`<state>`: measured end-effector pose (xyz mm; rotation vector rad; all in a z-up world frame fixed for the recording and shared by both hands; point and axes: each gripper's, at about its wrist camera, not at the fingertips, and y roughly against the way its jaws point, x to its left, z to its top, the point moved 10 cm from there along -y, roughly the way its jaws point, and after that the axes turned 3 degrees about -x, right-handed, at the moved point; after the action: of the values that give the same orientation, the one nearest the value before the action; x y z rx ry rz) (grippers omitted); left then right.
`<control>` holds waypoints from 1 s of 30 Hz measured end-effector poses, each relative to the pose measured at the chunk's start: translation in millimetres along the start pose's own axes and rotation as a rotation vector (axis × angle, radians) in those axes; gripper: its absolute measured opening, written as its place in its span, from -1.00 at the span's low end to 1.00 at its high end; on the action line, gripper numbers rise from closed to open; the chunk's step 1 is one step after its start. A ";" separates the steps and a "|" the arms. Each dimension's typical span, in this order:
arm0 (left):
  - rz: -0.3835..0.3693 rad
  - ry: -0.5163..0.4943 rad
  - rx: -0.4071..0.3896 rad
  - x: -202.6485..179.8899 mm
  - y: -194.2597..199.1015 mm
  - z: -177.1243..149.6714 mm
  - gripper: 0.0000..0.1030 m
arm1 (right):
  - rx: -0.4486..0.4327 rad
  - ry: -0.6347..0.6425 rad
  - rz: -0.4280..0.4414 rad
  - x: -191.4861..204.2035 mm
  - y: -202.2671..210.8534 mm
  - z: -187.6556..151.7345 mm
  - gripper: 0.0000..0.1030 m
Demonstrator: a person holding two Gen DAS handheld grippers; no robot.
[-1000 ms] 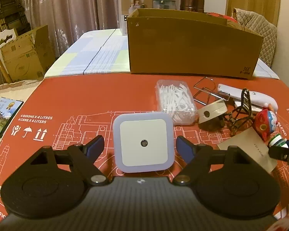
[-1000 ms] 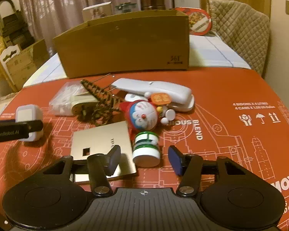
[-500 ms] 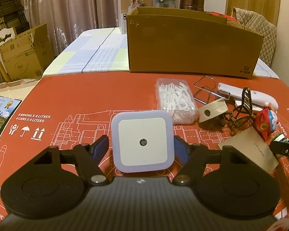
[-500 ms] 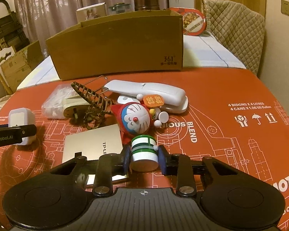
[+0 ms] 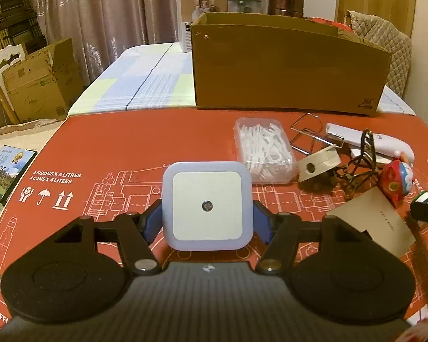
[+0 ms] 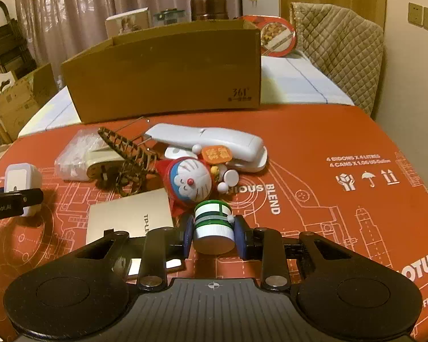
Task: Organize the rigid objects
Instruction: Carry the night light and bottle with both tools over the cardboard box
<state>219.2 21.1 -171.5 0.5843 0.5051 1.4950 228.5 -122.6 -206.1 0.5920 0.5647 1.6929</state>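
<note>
Your left gripper (image 5: 207, 222) clamped the square night light (image 5: 207, 205); your right gripper (image 6: 214, 236) pinched the green-and-white bottle (image 6: 213, 226), both low over the red mat (image 6: 328, 142).

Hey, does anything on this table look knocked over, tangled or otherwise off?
Yes: the Doraemon toy lies tipped on its side, crowded against the wire rack and white handheld device in a jumbled pile.
</note>
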 end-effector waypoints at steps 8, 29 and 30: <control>-0.014 -0.001 -0.026 -6.9 10.5 9.8 0.17 | -0.033 0.005 -0.007 -2.0 9.0 8.7 -0.48; -0.085 -0.001 -0.227 -48.3 25.9 170.1 0.17 | -0.270 0.033 0.065 1.5 28.1 167.4 -0.48; -0.085 -0.002 -0.238 -48.8 20.9 181.7 0.17 | -0.287 0.034 0.065 1.1 24.4 180.5 -0.48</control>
<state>318.6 -36.7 -21.2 0.3738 0.3396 1.4483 328.7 -116.5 -54.2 0.3785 0.3207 1.8081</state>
